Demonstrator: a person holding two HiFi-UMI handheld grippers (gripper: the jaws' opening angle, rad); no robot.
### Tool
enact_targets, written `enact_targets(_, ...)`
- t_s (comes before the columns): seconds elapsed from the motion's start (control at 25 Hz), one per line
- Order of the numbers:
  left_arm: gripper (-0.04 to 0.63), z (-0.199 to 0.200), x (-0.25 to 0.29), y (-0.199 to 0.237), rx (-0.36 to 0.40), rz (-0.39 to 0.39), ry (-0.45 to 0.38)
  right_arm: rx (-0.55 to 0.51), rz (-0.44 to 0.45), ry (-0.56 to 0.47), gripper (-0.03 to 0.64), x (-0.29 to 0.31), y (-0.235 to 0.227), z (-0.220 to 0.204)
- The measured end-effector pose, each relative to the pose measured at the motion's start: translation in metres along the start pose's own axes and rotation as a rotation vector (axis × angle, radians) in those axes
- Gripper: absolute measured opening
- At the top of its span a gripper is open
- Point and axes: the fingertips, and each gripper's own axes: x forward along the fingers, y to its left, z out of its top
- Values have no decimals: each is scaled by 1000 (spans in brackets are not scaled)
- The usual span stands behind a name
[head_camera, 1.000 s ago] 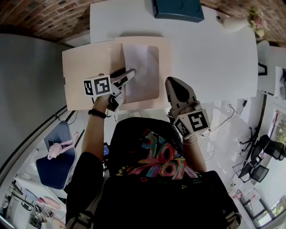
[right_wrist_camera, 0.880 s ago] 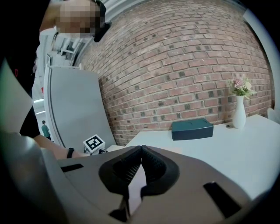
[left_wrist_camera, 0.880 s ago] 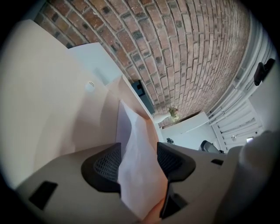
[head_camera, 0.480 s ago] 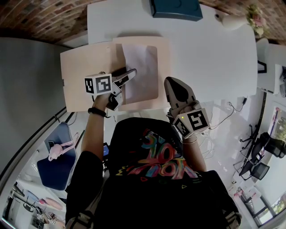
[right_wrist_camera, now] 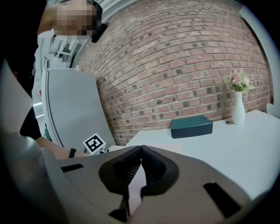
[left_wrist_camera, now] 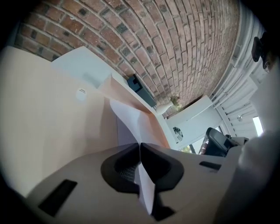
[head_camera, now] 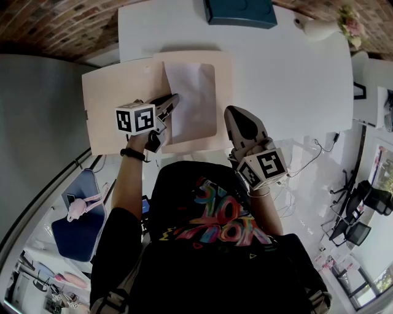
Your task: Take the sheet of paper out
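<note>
An open beige folder lies on the white table, with a white sheet of paper on its right half. My left gripper is at the sheet's left edge. In the left gripper view the jaws of this gripper are shut on the paper, which runs up between the pads and stands lifted off the folder. My right gripper sits at the folder's right edge. Its jaws are shut, with a thin beige strip of the folder pinched between them.
A dark teal box lies at the table's far edge, and a white vase with flowers stands at the far right. Cables trail off the table's right near corner. A brick wall runs behind the table.
The left gripper's jaws have closed on the left edge of the paper, and the gripper has rolled slightly. The right gripper has stayed where it was.
</note>
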Motion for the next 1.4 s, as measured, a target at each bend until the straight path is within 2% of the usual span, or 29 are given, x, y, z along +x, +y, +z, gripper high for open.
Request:
enact_targets(0.24,28,4,-2,-1,-33,-17,-20,0,4,4,18,0,0,0)
enact_targets(0.84,25,11,-27,-1,-50,-7,-94,-29,38,7,18,6,9,7)
enact_targets(1.4,25,8,-114,19,-68,113,-277,-102,192,22,18,35,61,17)
